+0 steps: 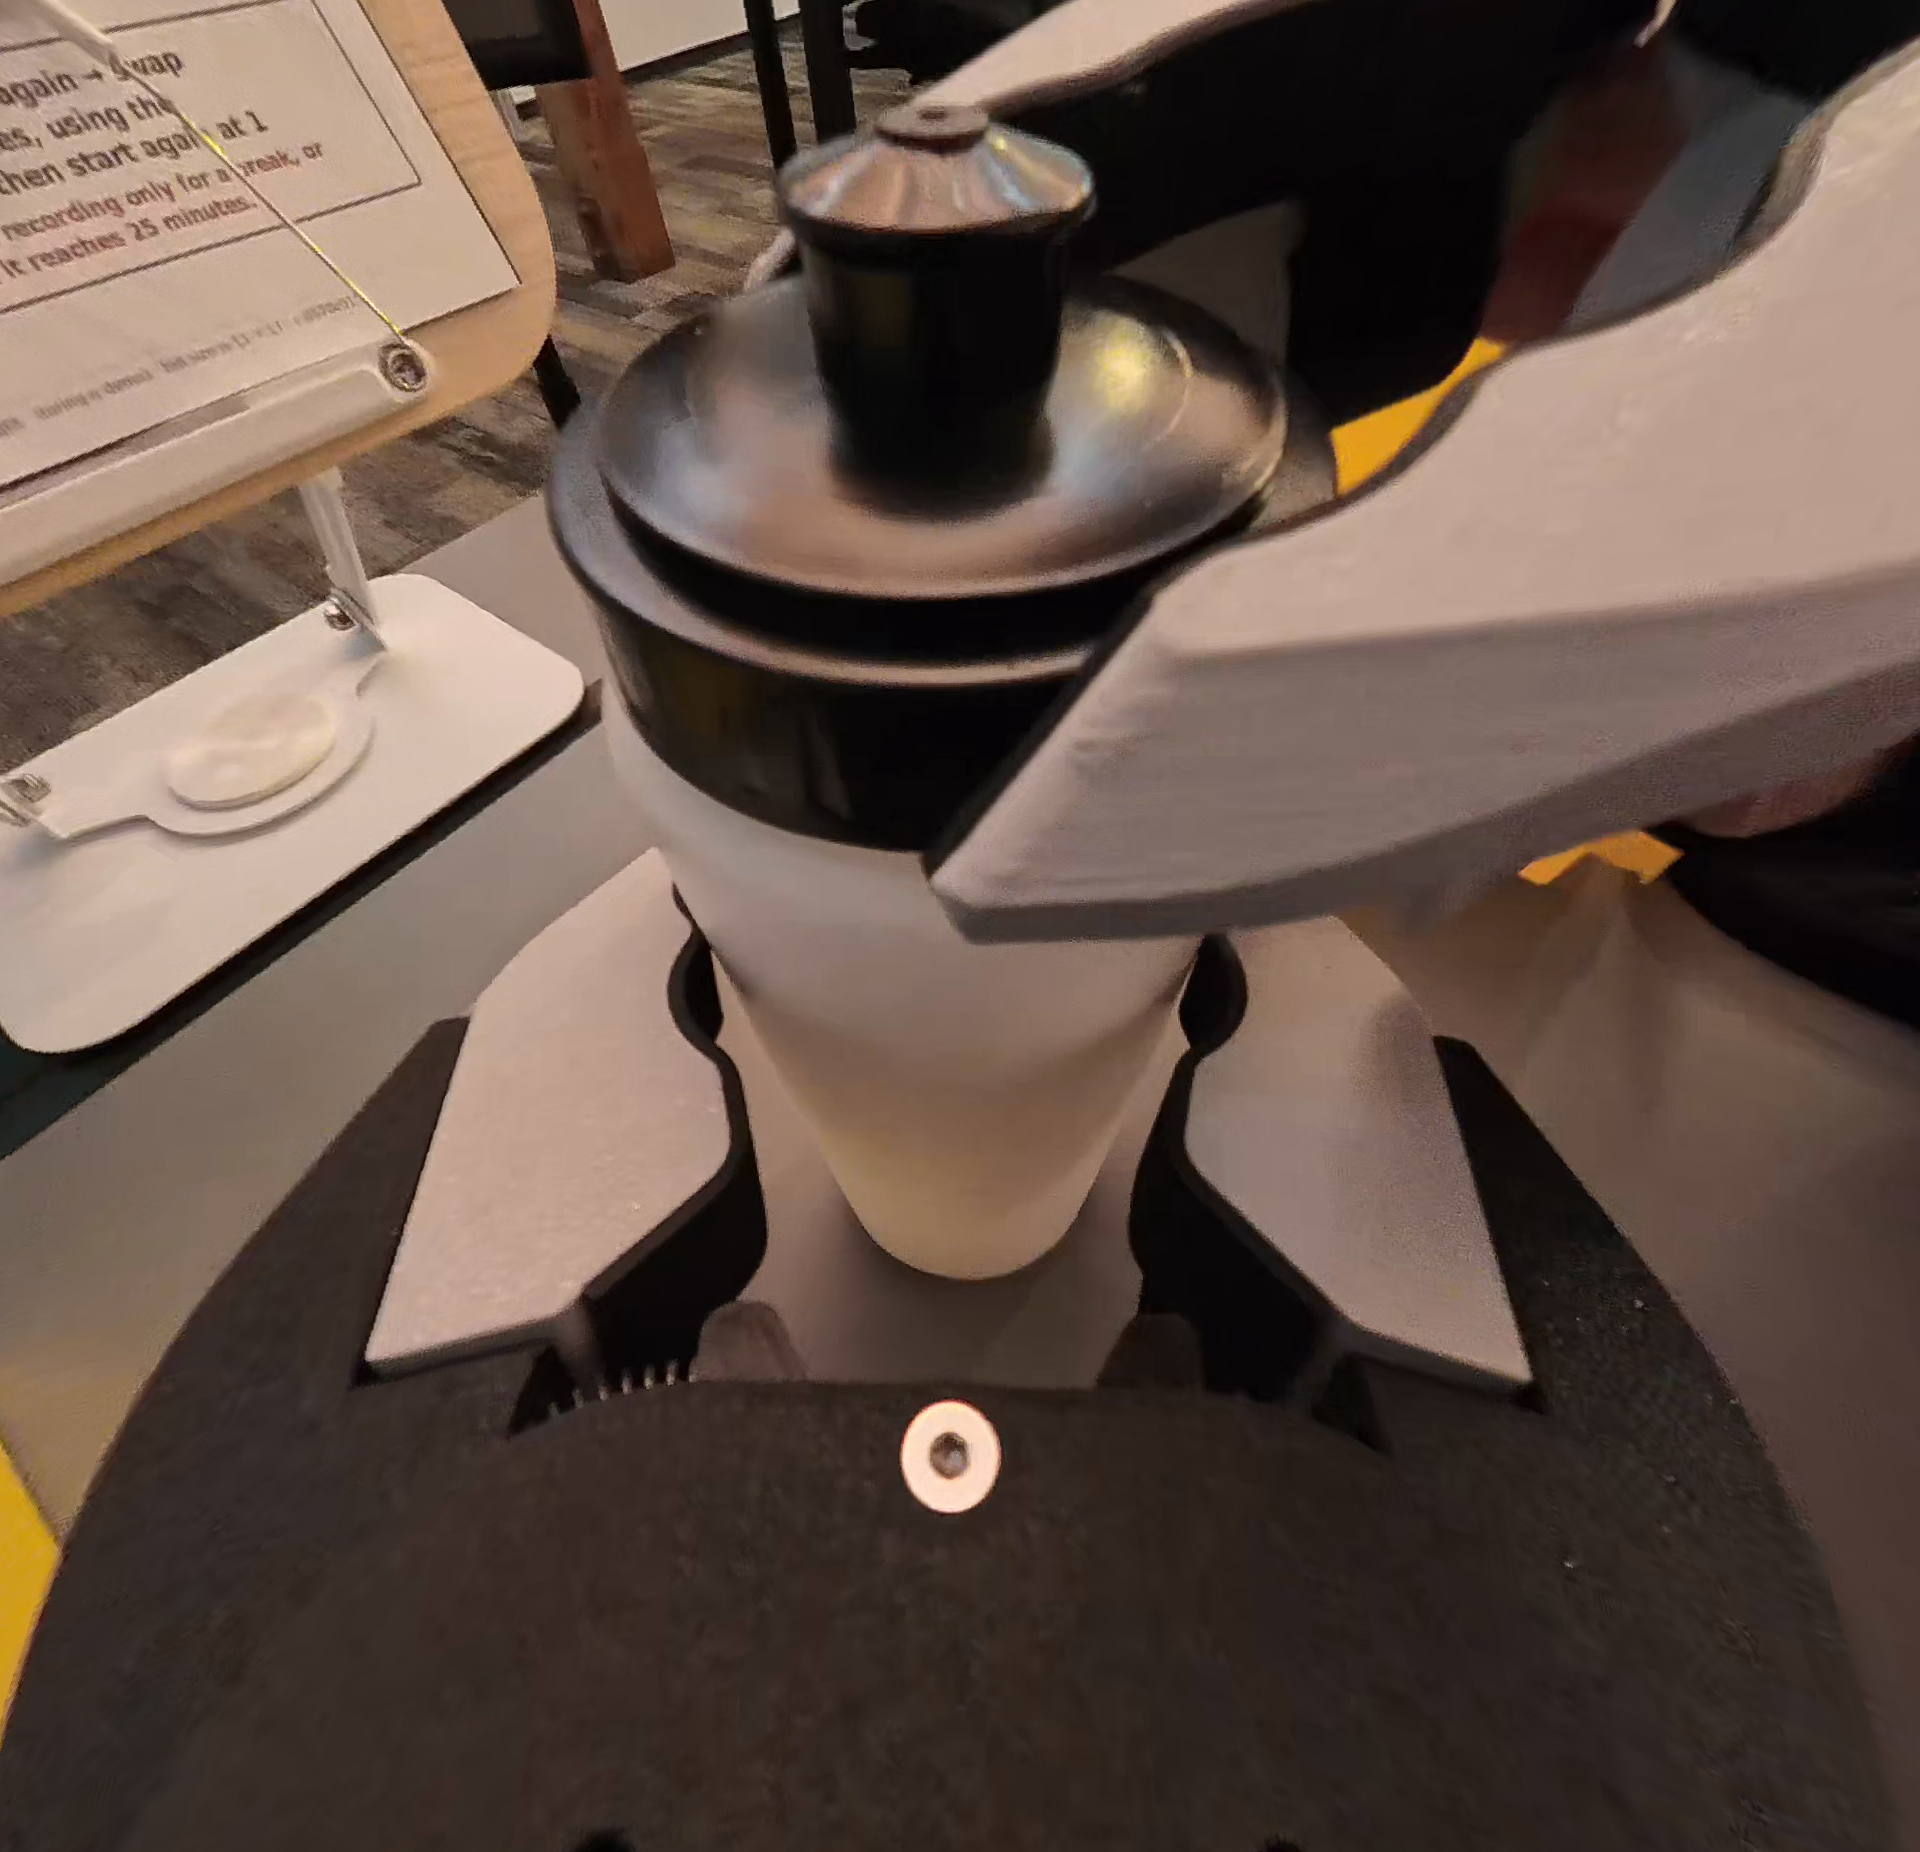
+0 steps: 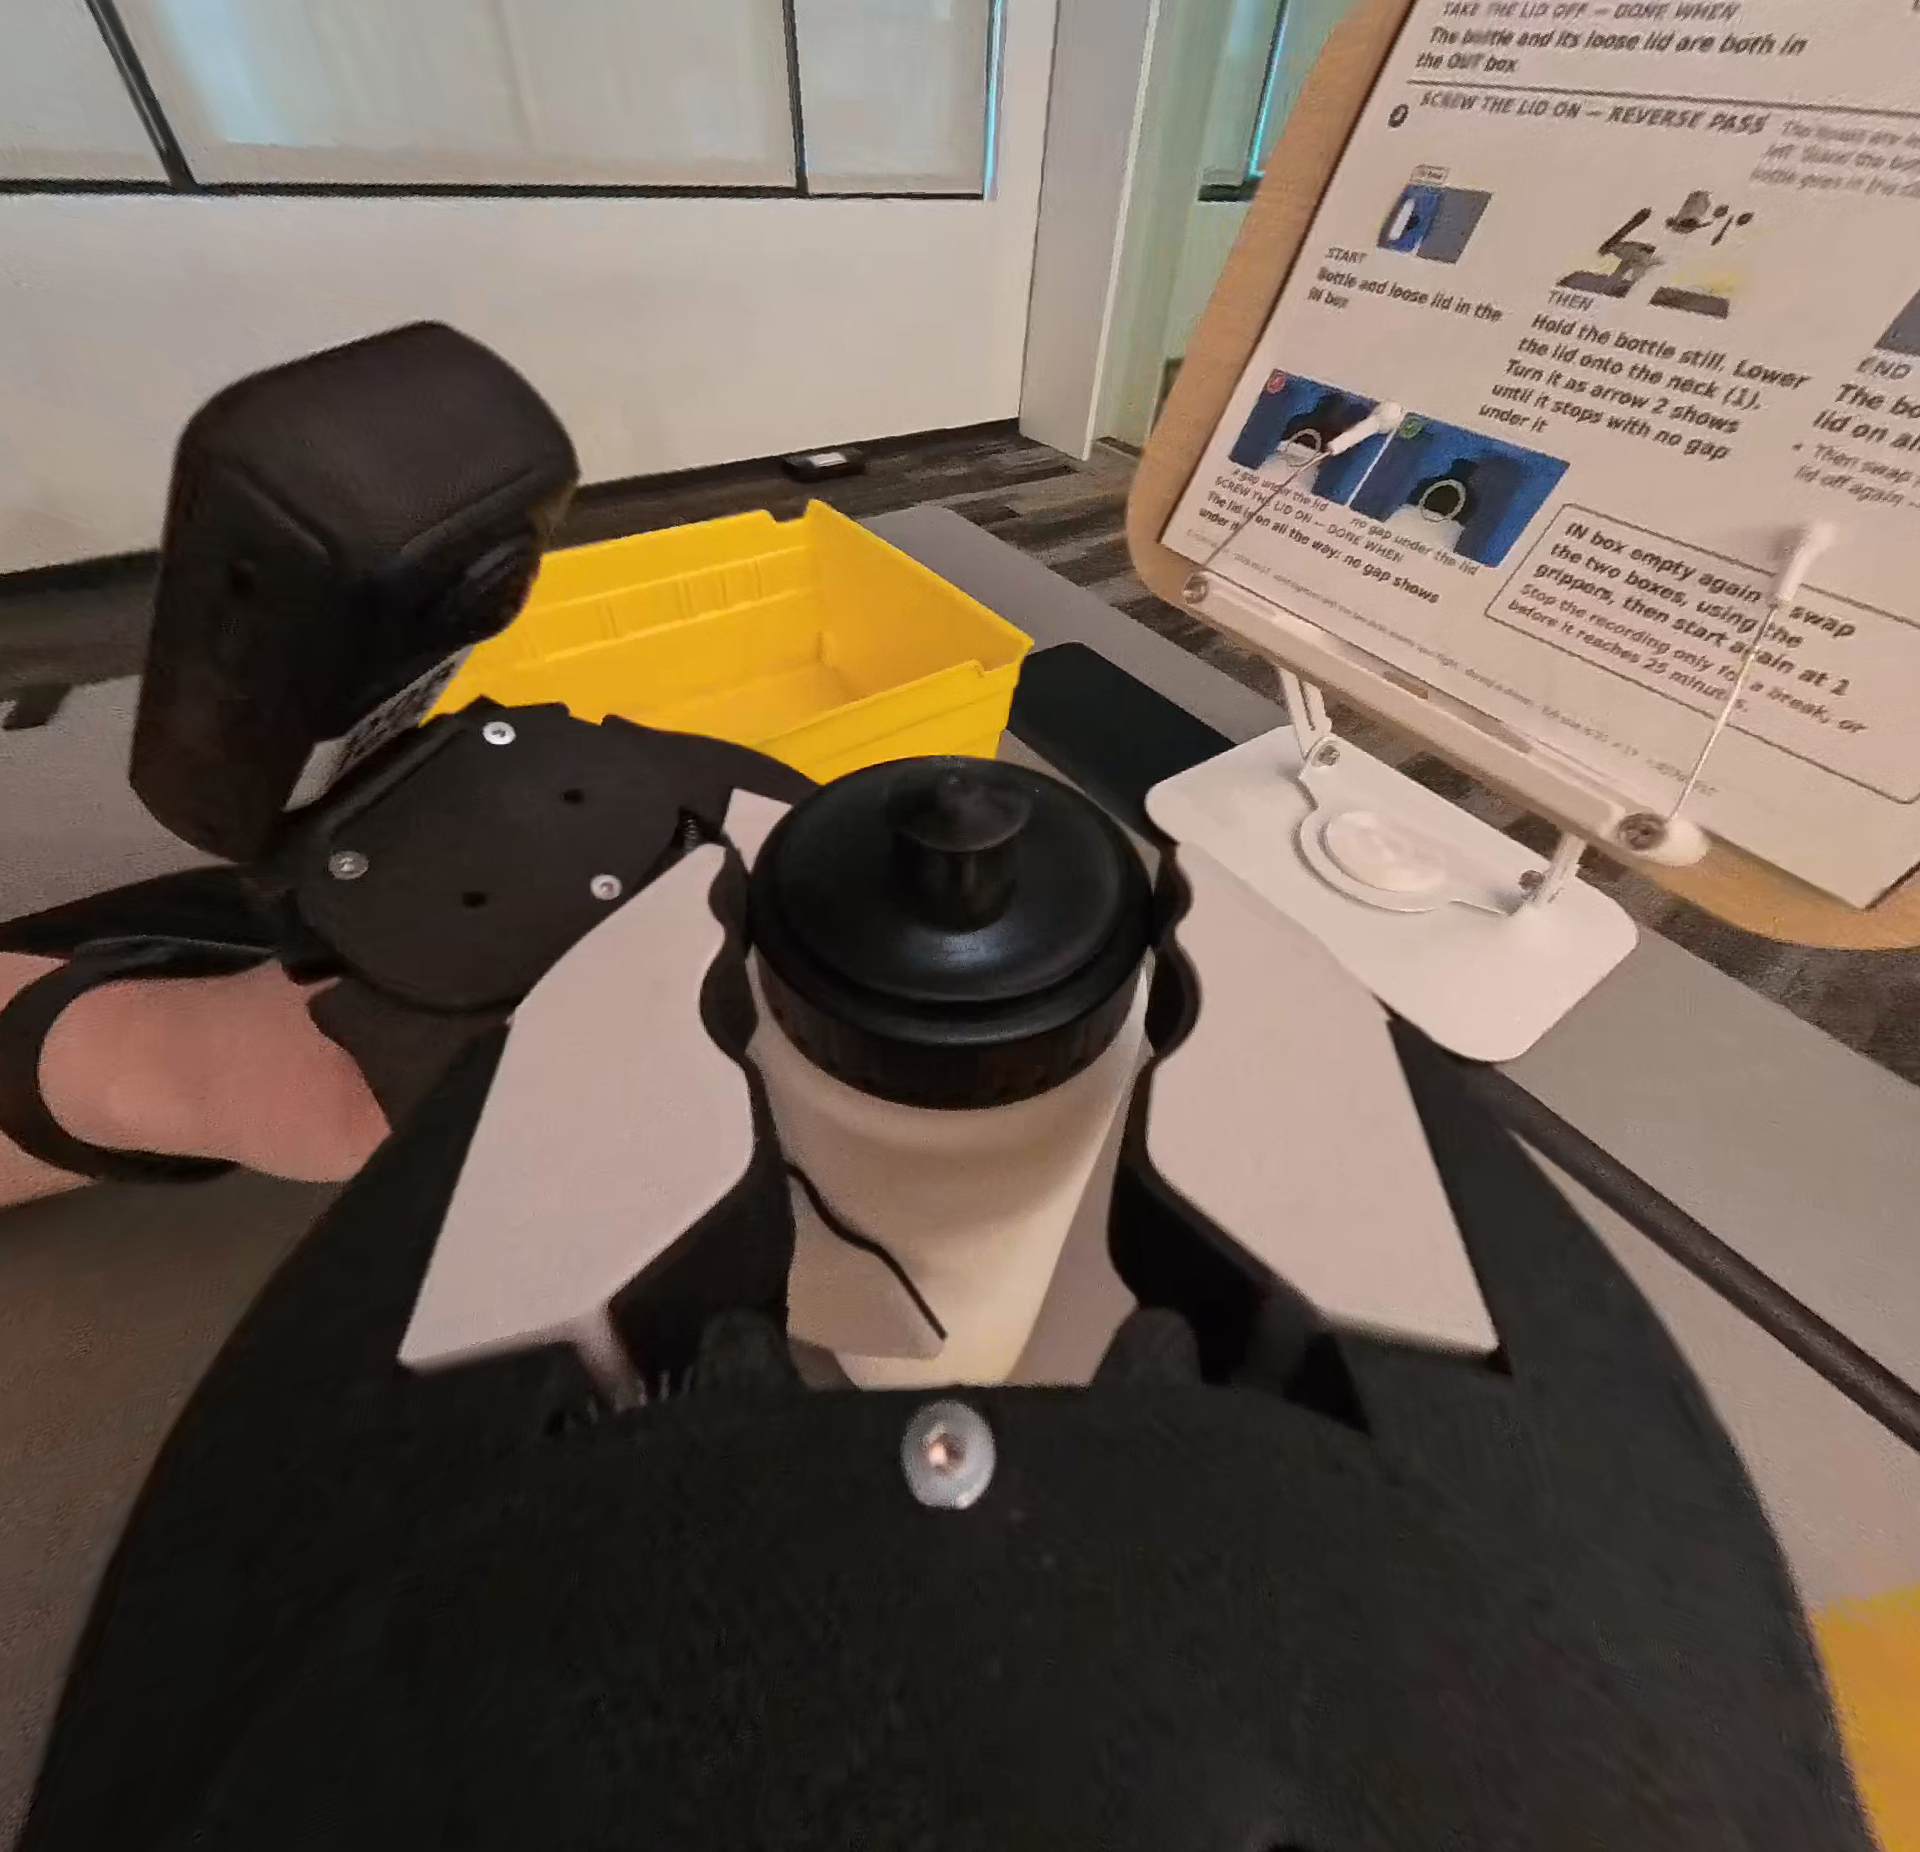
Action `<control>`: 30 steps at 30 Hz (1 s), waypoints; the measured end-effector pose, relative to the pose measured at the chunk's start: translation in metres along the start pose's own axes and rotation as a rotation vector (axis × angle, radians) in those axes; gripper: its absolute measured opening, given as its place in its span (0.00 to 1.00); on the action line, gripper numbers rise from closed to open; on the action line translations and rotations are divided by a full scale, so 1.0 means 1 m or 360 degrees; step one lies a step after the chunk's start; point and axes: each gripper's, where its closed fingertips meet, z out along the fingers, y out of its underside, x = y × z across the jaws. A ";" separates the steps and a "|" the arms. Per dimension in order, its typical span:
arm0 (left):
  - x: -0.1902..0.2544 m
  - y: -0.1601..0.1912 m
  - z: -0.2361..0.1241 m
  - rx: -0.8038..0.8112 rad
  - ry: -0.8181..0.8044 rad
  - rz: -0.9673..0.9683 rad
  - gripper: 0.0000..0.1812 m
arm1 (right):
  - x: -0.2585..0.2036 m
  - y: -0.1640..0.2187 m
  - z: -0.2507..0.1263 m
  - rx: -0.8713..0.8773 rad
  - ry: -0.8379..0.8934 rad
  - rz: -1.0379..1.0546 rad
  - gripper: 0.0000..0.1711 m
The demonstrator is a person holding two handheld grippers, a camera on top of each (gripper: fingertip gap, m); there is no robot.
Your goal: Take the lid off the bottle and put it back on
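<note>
The bottle (image 1: pixel 935 1054), white-bodied and upright, stands on a grey table (image 1: pixel 260 1158) with its black lid (image 2: pixel 951 929) seated on the neck, a black spout rising from the lid's middle. In the left wrist view the left gripper (image 1: pixel 951 981) is clenched around the bottle's lower body, one finger pressing on each side, so the bottle is grasped low down. The right gripper (image 2: pixel 951 955) has its two pale fingers (image 2: pixel 623 1106) around the lid's ribbed rim, one finger on each side; in the left wrist view the same tool reaches in from the right, with its near finger lying against the lid's black band. Whether the right fingers press the lid hard or only touch it cannot be told, though they sit closed up against it. In the right wrist view the left gripper's black body and the person's hand (image 2: pixel 177 1085) in a dark strap lie to the left of the bottle. Behind the bottle, toward the table's far edge, sits an open yellow bin (image 2: pixel 748 649). To the right, near that far edge, a printed instruction sheet (image 2: pixel 1621 368) leans on a wooden board held by a white stand (image 2: pixel 1392 898).
</note>
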 end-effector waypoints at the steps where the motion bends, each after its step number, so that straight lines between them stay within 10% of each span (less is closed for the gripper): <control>1: 0.001 0.000 0.000 -0.0005 0.0022 0.0027 0.49 | -0.002 0.000 0.000 -0.0024 -0.0003 -0.0040 0.44; 9: 0.031 -0.001 -0.001 0.0008 0.0395 0.0112 0.49 | -0.016 -0.001 -0.024 0.0041 -0.0678 -0.0025 0.44; 19: 0.002 0.000 0.000 -0.0016 0.0003 -0.0028 0.49 | -0.001 -0.004 -0.001 0.0066 -0.0020 0.0068 0.44; 30: 0.025 -0.001 0.001 -0.0009 0.0312 0.0071 0.49 | -0.009 0.000 -0.022 -0.0045 -0.0601 -0.0006 0.43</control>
